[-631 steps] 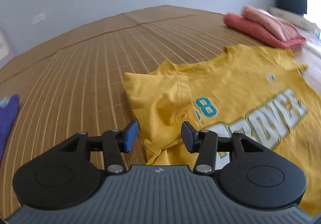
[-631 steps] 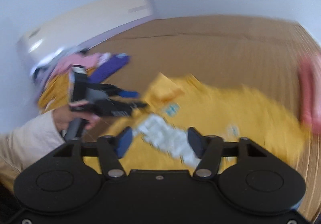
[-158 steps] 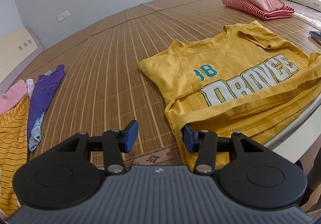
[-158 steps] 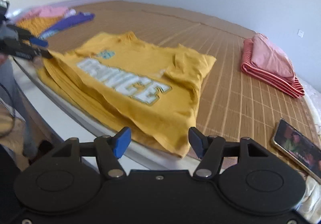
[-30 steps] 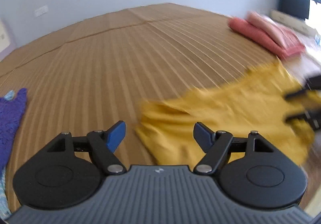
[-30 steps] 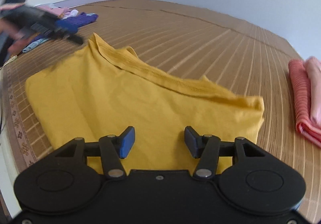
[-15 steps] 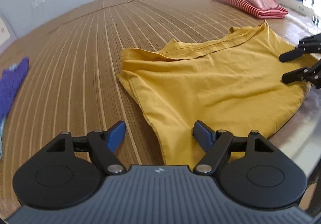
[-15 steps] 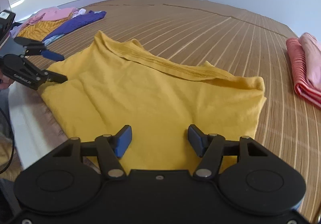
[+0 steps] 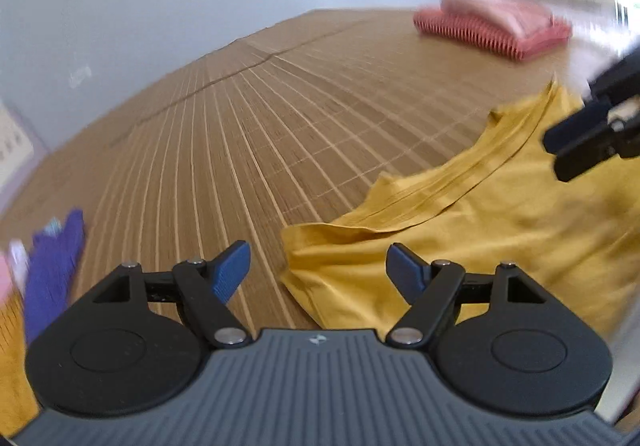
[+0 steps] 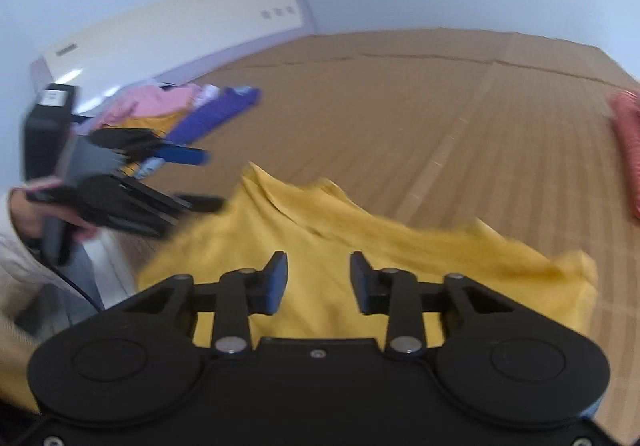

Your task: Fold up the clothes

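Ahead of both tools, your yellow shirt lay folded on the bamboo mat, long axis running crosswise from one gripper to the other. Your left gripper stood spread at its corner. Your right gripper was closing above the cloth, pinching nothing.

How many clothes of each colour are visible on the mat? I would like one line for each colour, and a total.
Yellow: 2, the yellow shirt being folded and a yellow garment in the far pile
Purple: 1, purple garment
Pink: 2, pink garment and folded pink garment
Red striped: 1, red striped garment
Total: 6
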